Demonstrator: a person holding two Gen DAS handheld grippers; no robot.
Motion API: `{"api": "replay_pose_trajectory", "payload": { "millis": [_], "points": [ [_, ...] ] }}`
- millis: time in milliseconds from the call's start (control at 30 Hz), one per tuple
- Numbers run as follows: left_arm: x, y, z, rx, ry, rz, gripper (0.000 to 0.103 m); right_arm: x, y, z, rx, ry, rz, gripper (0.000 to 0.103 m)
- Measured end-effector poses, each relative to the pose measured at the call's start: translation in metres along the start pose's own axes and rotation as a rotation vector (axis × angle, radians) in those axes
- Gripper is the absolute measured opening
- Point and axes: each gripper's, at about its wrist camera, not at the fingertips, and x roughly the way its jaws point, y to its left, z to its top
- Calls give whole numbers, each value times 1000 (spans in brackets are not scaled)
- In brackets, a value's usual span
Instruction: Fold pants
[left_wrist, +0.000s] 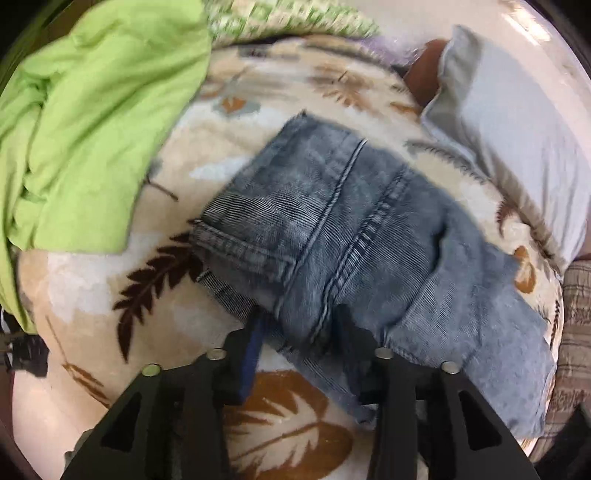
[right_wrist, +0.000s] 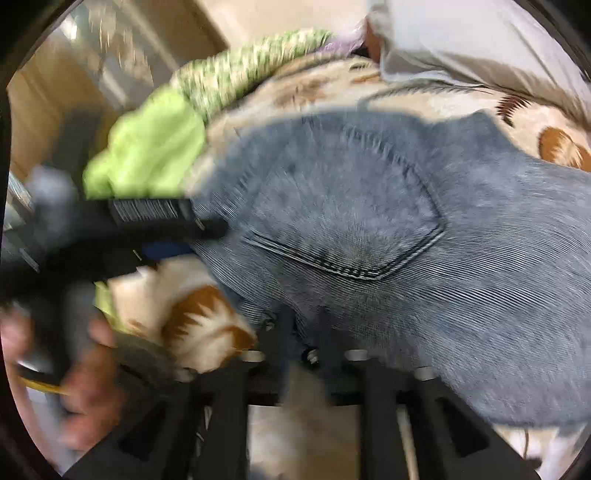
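Both claws sit at the near edge of the folded jeans (left_wrist: 343, 236): the left claw (left_wrist: 301, 328) stands partly open with a denim fold between its fingers, not clearly pinched, and the right claw (right_wrist: 303, 332) is likewise parted over the hem. Pants lie mid-bed on a leaf-print blanket (left_wrist: 122, 295). A green garment (left_wrist: 85, 140) crowds the far left, a grey pillow (left_wrist: 517, 140) the right. Bare blanket stays free nearest the claws.
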Motion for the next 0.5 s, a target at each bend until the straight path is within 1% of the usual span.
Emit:
{"api": "replay_pose_trajectory", "payload": {
  "millis": [33, 67, 100, 133, 167, 200, 233, 267, 300, 333, 367, 400, 467, 500],
  "points": [
    [-8, -3, -3, 8, -30, -17, 45, -14, -2, 0, 5, -33, 15, 47],
    [-18, -9, -8, 26, -70, -34, 48, -42, -7, -1, 2, -102, 0, 61],
    [-32, -18, -18, 64, -125, -48, 50, -62, -13, -2, 4, -142, -26, 70],
    [-40, -25, -24, 91, -159, -55, 52, -75, -19, -3, 9, -162, -39, 70],
    [-54, -41, -38, 155, -224, -57, 57, -101, -33, -7, 25, -199, -50, 70],
    [-59, -50, -47, 199, -253, -50, 62, -120, -46, -9, 40, -226, -52, 70],
    [-68, -71, -62, 288, -293, -35, 63, -132, -55, -11, 51, -244, -58, 71],
    [-72, -79, -72, 332, -308, -37, 64, -152, -72, -14, 76, -269, -75, 76],
    [-78, -100, -90, 416, -330, -56, 65, -171, -90, -20, 107, -287, -107, 79],
    [-81, -114, -100, 463, -338, -70, 65, -179, -100, -22, 122, -296, -131, 79],
    [-84, -129, -111, 504, -341, -86, 66, -194, -118, -27, 151, -321, -174, 79],
    [-86, -148, -124, 554, -335, -122, 67, -206, -135, -33, 183, -345, -204, 79],
    [-85, -174, -140, 609, -311, -182, 68, -221, -169, -41, 268, -369, -247, 79],
    [-84, -191, -148, 641, -288, -220, 68, -230, -188, -45, 326, -389, -282, 79]
  ]
}}
